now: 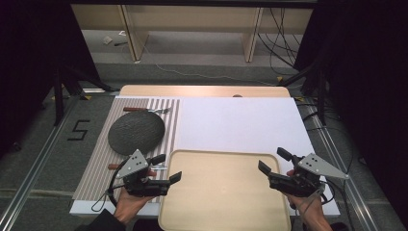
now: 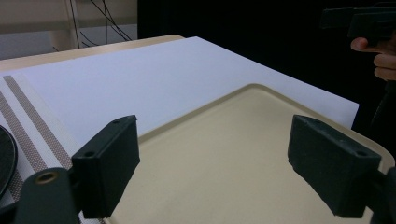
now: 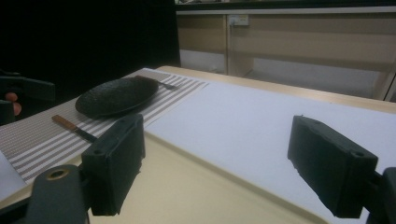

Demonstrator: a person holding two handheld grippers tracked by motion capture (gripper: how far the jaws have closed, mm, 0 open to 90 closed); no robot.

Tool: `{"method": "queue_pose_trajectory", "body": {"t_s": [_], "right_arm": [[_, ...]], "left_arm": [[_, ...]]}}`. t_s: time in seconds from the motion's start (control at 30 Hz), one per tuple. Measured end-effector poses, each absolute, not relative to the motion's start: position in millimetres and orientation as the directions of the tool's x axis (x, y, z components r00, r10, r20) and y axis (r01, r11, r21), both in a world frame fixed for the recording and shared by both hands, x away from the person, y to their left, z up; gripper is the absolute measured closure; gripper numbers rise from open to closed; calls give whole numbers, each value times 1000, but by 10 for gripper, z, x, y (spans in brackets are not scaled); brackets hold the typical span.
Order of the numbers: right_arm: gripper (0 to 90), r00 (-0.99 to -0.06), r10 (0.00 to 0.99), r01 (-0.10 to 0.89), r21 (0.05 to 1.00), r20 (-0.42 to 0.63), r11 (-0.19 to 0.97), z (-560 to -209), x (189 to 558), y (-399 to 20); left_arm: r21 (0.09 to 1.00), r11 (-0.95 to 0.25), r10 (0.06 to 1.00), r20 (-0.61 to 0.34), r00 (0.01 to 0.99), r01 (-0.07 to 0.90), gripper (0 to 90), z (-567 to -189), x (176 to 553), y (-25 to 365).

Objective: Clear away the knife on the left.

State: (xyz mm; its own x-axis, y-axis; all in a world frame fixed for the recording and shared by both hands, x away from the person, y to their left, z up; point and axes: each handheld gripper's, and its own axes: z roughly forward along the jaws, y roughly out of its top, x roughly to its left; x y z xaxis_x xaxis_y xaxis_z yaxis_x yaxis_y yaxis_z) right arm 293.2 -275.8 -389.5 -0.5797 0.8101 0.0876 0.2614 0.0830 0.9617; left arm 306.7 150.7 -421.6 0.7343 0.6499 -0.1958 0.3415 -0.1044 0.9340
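Observation:
A beige tray [image 1: 223, 192] lies empty at the near edge of the table, between my two grippers. My left gripper [image 1: 167, 167] hovers at the tray's left rim, open with nothing between its jaws. In the left gripper view its jaws [image 2: 215, 158] frame the bare tray [image 2: 243, 116]. My right gripper [image 1: 274, 160] is at the tray's right rim, also open and empty. In the right gripper view its jaws [image 3: 215, 158] point across the tray [image 3: 187, 186] toward a dark round plate [image 3: 116, 95].
The dark plate [image 1: 136, 132] rests on a striped placemat [image 1: 96, 163] at the left. A fork [image 1: 146, 110] lies beyond the plate and a brown-handled knife [image 1: 114, 166] on its near side, by my left gripper. A white sheet [image 1: 240, 122] covers the table's middle and right.

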Motion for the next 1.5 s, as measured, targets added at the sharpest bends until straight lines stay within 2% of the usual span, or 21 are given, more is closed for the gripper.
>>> {"method": "queue_pose_trajectory", "body": {"t_s": [0.47, 0.7, 1.13, 1.2, 1.27, 1.5], "right_arm": [[203, -586, 805, 262, 962, 92, 80, -3904, 2944, -2767], [205, -592, 801, 264, 961, 92, 85, -3907, 2945, -2777], [208, -589, 802, 262, 962, 97, 77, -3892, 2943, -2784], [208, -591, 801, 260, 962, 90, 84, -3887, 2936, -2778], [209, -594, 800, 258, 962, 86, 88, -3888, 2929, -2762], [210, -600, 796, 256, 962, 86, 89, -3886, 2927, -2756]], "left_arm": [[924, -153, 636, -180, 750, 352, 164, -4212, 3098, 1495], [917, -204, 666, -128, 735, 344, 169, -4191, 3118, 1510], [848, -313, 698, -99, 709, 427, 165, -4208, 3188, 1613], [844, -324, 701, -90, 708, 428, 165, -4201, 3193, 1635], [842, -360, 706, -36, 707, 403, 172, -4159, 3201, 1700], [823, -373, 743, -12, 669, 429, 175, -4164, 3258, 1895]]}}
